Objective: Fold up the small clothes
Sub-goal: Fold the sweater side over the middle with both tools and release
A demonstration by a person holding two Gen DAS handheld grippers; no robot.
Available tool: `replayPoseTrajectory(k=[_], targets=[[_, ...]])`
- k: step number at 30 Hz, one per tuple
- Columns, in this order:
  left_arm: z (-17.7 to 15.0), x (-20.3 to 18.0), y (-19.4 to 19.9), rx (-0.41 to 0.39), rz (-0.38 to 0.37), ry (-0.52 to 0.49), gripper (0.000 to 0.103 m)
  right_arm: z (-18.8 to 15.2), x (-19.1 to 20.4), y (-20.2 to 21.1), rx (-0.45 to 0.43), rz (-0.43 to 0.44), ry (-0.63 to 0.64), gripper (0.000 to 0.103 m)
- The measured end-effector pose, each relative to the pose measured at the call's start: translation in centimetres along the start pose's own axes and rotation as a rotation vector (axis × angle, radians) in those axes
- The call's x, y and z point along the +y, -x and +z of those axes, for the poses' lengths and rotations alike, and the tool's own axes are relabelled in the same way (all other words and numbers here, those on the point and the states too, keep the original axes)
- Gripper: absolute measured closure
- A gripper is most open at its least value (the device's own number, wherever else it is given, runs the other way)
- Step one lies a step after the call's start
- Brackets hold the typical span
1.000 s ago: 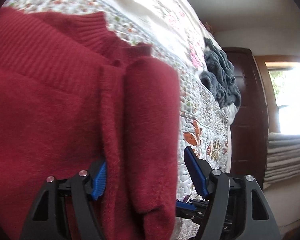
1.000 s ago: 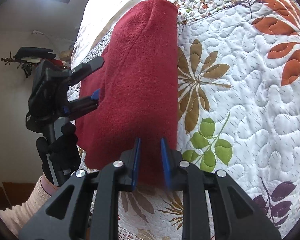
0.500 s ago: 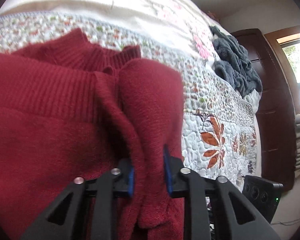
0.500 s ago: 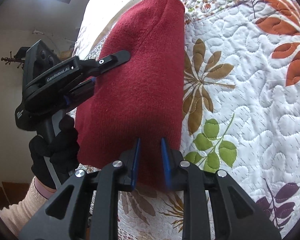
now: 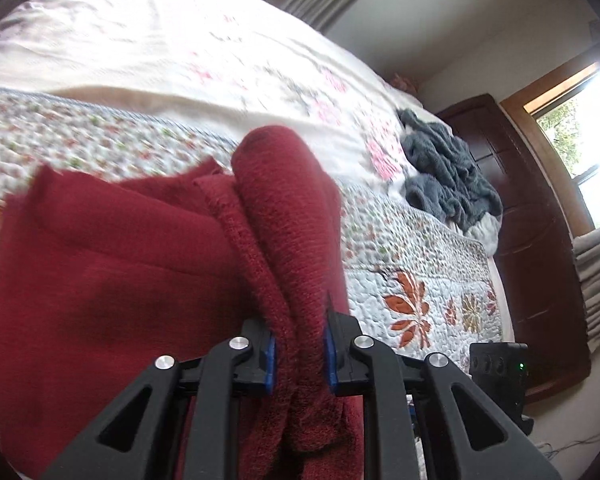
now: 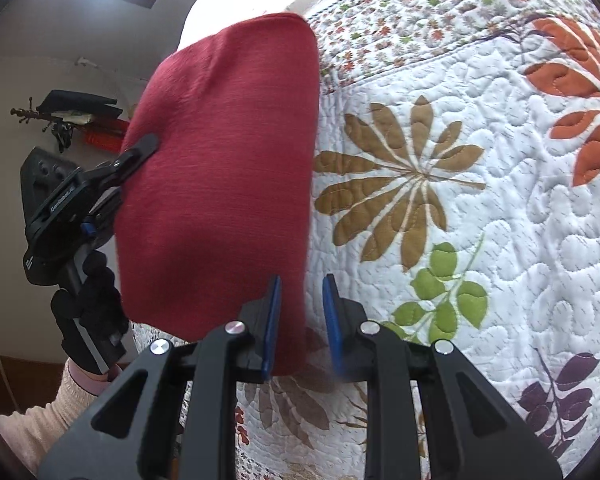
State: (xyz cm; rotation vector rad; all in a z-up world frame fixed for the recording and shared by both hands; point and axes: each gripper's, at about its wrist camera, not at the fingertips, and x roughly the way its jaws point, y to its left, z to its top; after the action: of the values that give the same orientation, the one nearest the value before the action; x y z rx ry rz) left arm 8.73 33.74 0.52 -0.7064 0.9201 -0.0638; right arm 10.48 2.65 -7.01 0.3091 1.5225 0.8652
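The left claw [image 5: 299, 350] is clamped on bunched layers of the red sweater [image 5: 148, 280], which lies partly folded on the floral quilt [image 5: 412, 280] of the bed. The right claw [image 6: 300, 322] grips the sweater's near edge between its blue pads [image 6: 271, 320]. A grey garment [image 5: 448, 176] lies at two o'clock, well apart.

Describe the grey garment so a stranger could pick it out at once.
Start at the bed's floral quilt and follow it to the far edge beside the dark wooden door. The grey garment lies crumpled there, fuzzy, unlike the red sweater.
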Motion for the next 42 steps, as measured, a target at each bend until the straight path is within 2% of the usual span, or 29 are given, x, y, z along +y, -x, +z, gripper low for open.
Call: replayPoseTrajectory(k=[8,20,25,28,30,36,40,42], targets=[[1.4,5.2,3.4,-0.040,0.113,0.017,0.085,0.6,2.4,-1.7,0.018,-0.001,0.041,0.082],[-0.2,12.4,6.1,-0.070,0.173,0.095,0.086,0.7,5.8,-4.0,0.057,-0.007,0.090,0.082],[-0.8,14.8,6.1,-0.071,0.219,0.101,0.086,0.3,6.7,-5.3,0.077,-0.005,0.099,0.082],[-1.3,16.5,5.9,-0.072,0.219,0.136,0.086,0.2,7.3,-6.2,0.094,-0.008,0.105,0.081],[-1.5,17.0,5.5,-0.061,0.224,0.133,0.086,0.1,7.6,-6.7,0.103,-0.012,0.109,0.076],[-0.9,17.2,3.8,-0.007,0.218,0.111,0.083,-0.4,8.9,-8.6,0.128,-0.029,0.119,0.075],[-1.2,16.9,5.5,-0.011,0.228,0.109,0.071,-0.8,9.4,-8.8,0.130,-0.027,0.120,0.066],[-1.8,16.4,7.0,-0.016,0.239,0.099,0.070,-1.1,9.4,-8.9,0.134,-0.028,0.121,0.063]])
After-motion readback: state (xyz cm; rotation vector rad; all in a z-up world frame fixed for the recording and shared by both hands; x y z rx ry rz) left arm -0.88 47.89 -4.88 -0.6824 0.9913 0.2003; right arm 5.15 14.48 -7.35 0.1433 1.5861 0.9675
